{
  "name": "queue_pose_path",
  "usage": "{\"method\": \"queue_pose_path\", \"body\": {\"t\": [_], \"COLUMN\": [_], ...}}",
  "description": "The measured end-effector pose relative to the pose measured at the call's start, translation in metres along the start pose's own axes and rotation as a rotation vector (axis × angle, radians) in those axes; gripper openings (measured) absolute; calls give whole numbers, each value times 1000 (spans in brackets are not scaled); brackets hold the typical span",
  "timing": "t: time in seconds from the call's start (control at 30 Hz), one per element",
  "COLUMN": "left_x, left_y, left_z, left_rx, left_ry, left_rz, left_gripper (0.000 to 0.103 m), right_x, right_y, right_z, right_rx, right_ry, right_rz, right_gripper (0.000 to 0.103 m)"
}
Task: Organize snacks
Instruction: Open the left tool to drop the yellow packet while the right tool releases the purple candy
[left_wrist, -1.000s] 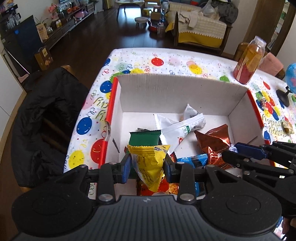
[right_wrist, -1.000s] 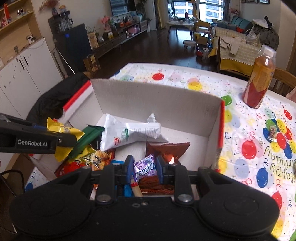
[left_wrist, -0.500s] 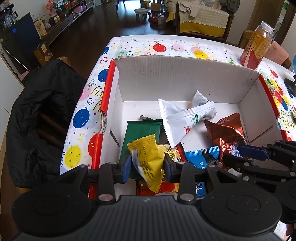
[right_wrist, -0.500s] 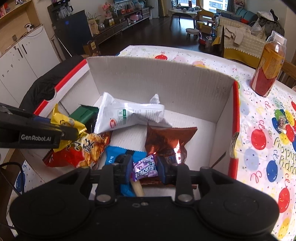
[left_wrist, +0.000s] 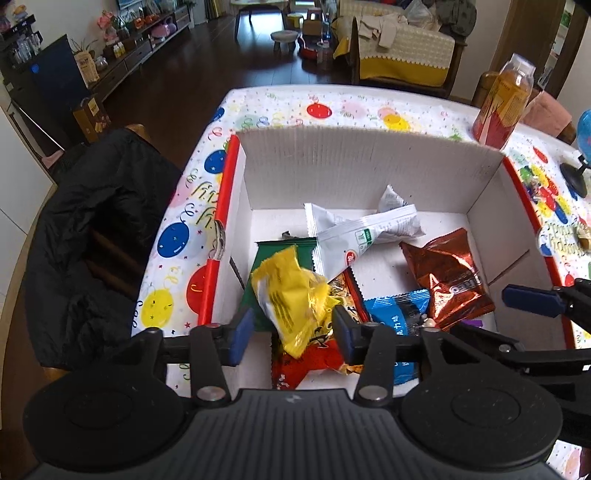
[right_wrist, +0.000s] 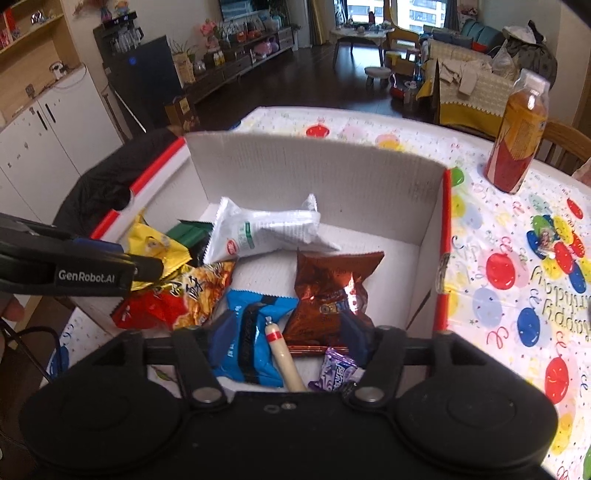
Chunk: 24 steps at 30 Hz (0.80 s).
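Left wrist view: the left gripper hangs with jaws wide apart, gripping nothing, around a yellow packet lying in the cardboard box. The right gripper, jaws equally wide and empty, hangs over a purple candy at the box's near edge. Descending from here, either could catch the near wall or crush neighbouring snacks.

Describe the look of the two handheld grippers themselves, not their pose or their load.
Both are matte black plastic. The left gripper has a ribbed housing, two round discs on top, silver rivets on its linkage arms, and blue pads on its fingers. The right gripper is built the same, with dark blue pads. White "GenRobot.AI" lettering marks the left gripper's side in the right wrist view.
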<state>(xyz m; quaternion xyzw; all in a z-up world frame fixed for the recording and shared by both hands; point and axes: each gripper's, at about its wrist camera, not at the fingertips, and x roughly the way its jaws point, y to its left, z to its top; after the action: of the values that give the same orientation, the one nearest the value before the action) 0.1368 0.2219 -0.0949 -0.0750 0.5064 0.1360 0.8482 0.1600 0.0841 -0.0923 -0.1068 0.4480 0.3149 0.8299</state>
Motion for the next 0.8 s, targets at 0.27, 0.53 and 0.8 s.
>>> {"method": "queue_pose_path", "body": {"t": [0.27, 0.53, 0.8], "left_x": [-26, -50, -68], "left_y": [0, -4, -14], "left_z": [-5, -9, -8], "left_rx": [7, 16, 22], "left_ry": [-53, -106, -138], "left_rz": [-6, -28, -68], "left_gripper": [50, 64, 83], "right_x": [-29, -57, -85], "right_y": [4, 5, -4], "right_z": [1, -2, -6], "right_rx": [21, 40, 77], "right_ry": [-63, -114, -156], "right_rz": [1, -6, -6], "right_gripper": [79, 90, 103]}}
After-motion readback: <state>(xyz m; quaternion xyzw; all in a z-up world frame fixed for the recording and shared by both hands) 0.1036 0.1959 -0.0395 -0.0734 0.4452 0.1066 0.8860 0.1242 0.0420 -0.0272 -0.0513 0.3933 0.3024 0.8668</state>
